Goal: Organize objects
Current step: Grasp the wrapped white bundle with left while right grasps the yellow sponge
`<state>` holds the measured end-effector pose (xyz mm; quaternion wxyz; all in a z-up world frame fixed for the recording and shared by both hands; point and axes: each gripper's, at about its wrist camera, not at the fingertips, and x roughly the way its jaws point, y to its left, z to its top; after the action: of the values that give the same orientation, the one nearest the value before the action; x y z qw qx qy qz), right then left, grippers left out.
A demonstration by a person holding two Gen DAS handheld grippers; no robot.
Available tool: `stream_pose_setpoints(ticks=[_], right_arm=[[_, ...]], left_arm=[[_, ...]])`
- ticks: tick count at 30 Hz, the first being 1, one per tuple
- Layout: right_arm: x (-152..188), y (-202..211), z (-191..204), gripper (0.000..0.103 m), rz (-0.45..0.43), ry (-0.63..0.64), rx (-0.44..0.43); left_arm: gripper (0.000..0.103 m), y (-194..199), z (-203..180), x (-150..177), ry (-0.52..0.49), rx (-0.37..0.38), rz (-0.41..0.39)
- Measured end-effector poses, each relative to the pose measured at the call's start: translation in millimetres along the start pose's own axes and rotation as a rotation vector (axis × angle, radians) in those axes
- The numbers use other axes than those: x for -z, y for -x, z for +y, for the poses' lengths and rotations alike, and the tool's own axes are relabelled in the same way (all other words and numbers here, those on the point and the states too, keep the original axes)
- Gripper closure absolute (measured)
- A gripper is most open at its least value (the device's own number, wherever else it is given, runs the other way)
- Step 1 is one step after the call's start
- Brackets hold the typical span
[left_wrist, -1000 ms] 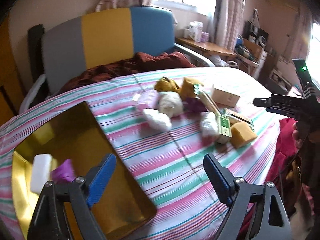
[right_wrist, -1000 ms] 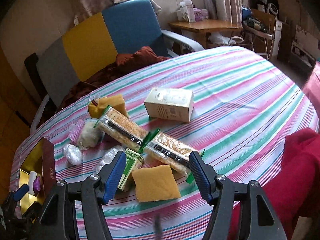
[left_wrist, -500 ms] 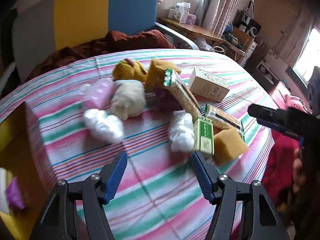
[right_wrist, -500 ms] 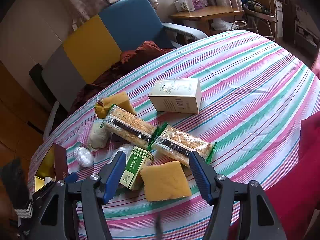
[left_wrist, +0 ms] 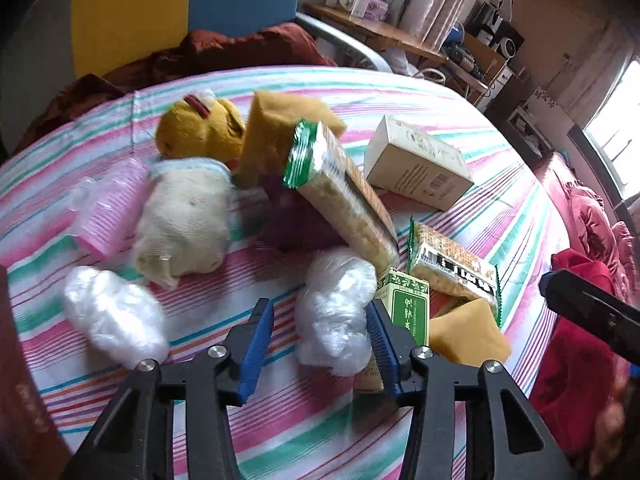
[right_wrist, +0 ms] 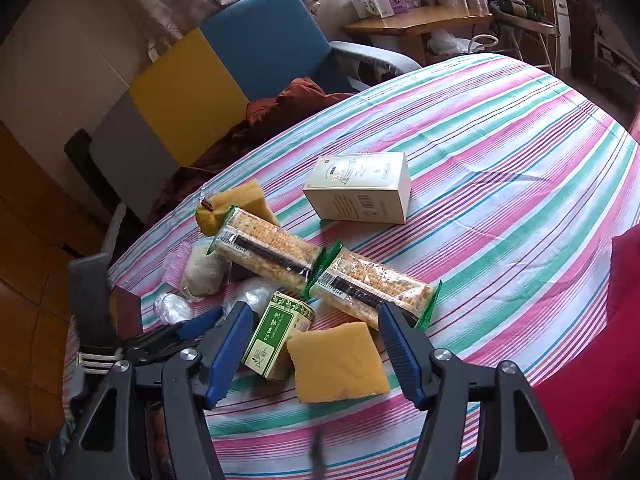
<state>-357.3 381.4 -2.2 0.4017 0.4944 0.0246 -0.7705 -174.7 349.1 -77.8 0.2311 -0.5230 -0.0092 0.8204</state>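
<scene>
A pile of objects lies on the striped tablecloth [left_wrist: 280,420]. My left gripper [left_wrist: 320,344] is open, its blue fingers on either side of a crumpled clear plastic wad [left_wrist: 334,308]. Another plastic wad [left_wrist: 116,316] lies to its left. Beyond lie a cream cloth bundle [left_wrist: 180,224], a yellow plush [left_wrist: 196,128], two cracker packs [left_wrist: 344,196], a green box [left_wrist: 408,308] and a white box [left_wrist: 416,164]. My right gripper [right_wrist: 316,356] is open above a yellow sponge [right_wrist: 340,360] and the green box [right_wrist: 276,332].
A dark red box edge [left_wrist: 16,360] stands at the far left. A chair with yellow and blue panels [right_wrist: 224,80] is behind the table, with a brown cloth [right_wrist: 288,104] on it. A red garment [right_wrist: 624,360] lies at the table's right edge.
My left gripper has swung from the gold tray at the left to the pile and closed in on the plastic wad. My right gripper has moved slightly nearer the sponge.
</scene>
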Motion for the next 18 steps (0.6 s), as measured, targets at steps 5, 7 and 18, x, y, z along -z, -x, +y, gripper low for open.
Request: stream_pose_setpoints(ticks=[5,7,18], right_arm=[[-0.1,-0.4,-0.4,0.037,0.004,-0.002,0.003],[-0.2,-1.1,0.0,0.037,0.007,0.001,0.009],[-0.3,-5.3,-1.3,0.037,0.042,-0.011,0.008]], left_arm=[[0.065,-8.1,2.6,6.9,-0.007,-0.033,0.005],[0.066,-4.2,5.4,10.5,-0.002,-0.025,-0.001],[0.067,29.8,14.9,72.0,-0.015,-0.057,-0.06]])
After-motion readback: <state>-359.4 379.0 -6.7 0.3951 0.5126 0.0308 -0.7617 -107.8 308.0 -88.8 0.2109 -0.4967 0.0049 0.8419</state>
